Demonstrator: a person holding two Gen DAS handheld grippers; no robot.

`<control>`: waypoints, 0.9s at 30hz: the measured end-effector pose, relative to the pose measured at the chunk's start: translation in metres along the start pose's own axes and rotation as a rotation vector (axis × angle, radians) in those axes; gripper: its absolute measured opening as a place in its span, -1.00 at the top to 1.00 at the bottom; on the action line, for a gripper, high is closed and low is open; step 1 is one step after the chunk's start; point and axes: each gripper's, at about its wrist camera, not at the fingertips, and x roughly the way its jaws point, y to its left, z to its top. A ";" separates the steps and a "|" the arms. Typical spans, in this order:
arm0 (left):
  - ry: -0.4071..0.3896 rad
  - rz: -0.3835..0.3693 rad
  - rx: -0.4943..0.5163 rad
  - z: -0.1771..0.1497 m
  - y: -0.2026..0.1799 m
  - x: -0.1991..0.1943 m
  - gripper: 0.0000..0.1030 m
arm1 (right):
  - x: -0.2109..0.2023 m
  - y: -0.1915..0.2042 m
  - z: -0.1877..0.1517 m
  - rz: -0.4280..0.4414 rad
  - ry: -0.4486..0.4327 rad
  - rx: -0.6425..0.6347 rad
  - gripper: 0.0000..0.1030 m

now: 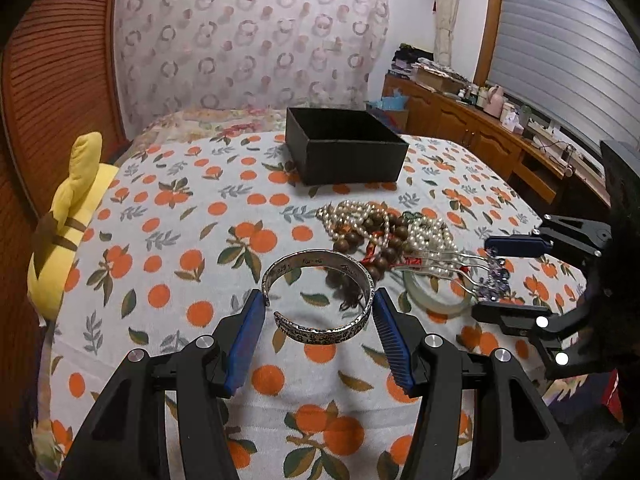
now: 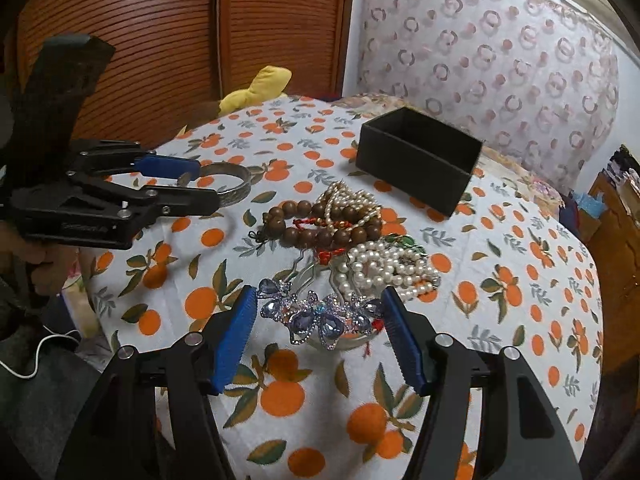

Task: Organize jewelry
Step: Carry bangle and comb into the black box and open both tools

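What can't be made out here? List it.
- Floor of the black box: both views, hidden by its own walls.
- Most of the pale green bangle: right wrist view, under the butterfly hairpins.
- Engraving on the silver bangle: left wrist view, too small.

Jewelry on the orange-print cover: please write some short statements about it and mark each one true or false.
1. The black box stands open, with no lid on it. True.
2. The silver bangle lies inside the black box. False: it sits between the fingers of the left gripper, well in front of the box.
3. The blue butterfly hair pins are between the fingers of the right gripper. True.
4. The wooden beads lie far apart from the pearls. False: they are in one heap, with pearl strands lying over the beads.
5. The plush toy at the edge is green. False: it is yellow.
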 end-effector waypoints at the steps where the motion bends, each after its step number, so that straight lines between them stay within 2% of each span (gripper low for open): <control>1: -0.003 -0.001 0.002 0.002 -0.001 0.000 -0.03 | -0.004 -0.001 0.001 -0.004 -0.011 0.002 -0.28; 17: -0.032 -0.015 0.012 0.029 -0.007 0.006 -0.03 | -0.024 -0.024 0.023 -0.045 -0.110 0.010 -0.28; 27: -0.052 -0.019 0.027 0.062 -0.007 0.020 -0.03 | -0.018 -0.052 0.047 -0.055 -0.154 0.018 -0.28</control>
